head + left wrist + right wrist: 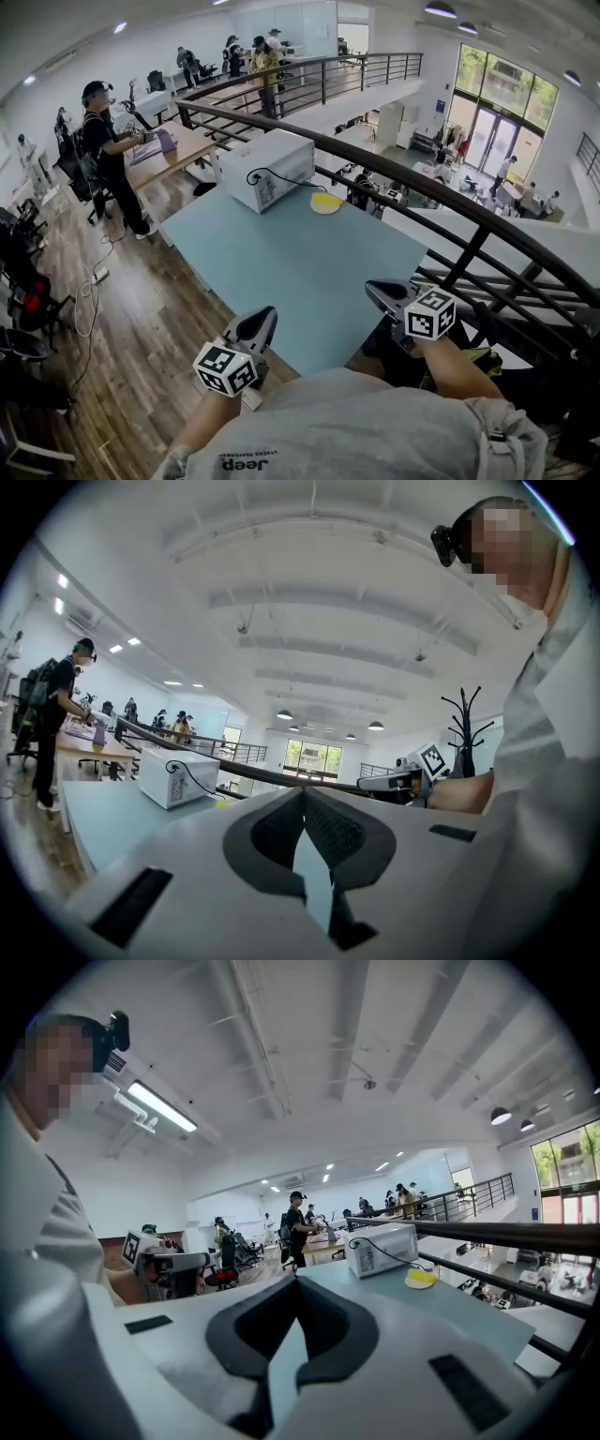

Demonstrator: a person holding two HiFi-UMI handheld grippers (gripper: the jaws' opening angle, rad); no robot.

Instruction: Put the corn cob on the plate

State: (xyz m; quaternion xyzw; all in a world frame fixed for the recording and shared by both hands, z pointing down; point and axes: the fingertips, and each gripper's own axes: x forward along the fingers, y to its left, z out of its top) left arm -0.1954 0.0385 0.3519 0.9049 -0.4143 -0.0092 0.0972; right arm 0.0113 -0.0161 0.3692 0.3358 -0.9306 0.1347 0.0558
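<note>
A yellow corn cob [422,1274] lies on a small white plate [419,1284] at the far end of the teal table [291,272], beside a white microwave [267,169]. In the head view the plate [325,203] shows to the right of the microwave. Both grippers hover over the table's near edge, far from the plate. My left gripper [267,314] is shut with nothing in it; its pads [323,827] meet at the tip. My right gripper [373,287] is also shut and empty, its pads [328,1321] together.
A dark metal railing [450,202] runs along the table's right side, with a drop to a lower floor beyond it. The microwave's black cord [281,175] trails on the table. A person [108,150] stands at a wooden desk at the far left. Wooden floor lies left of the table.
</note>
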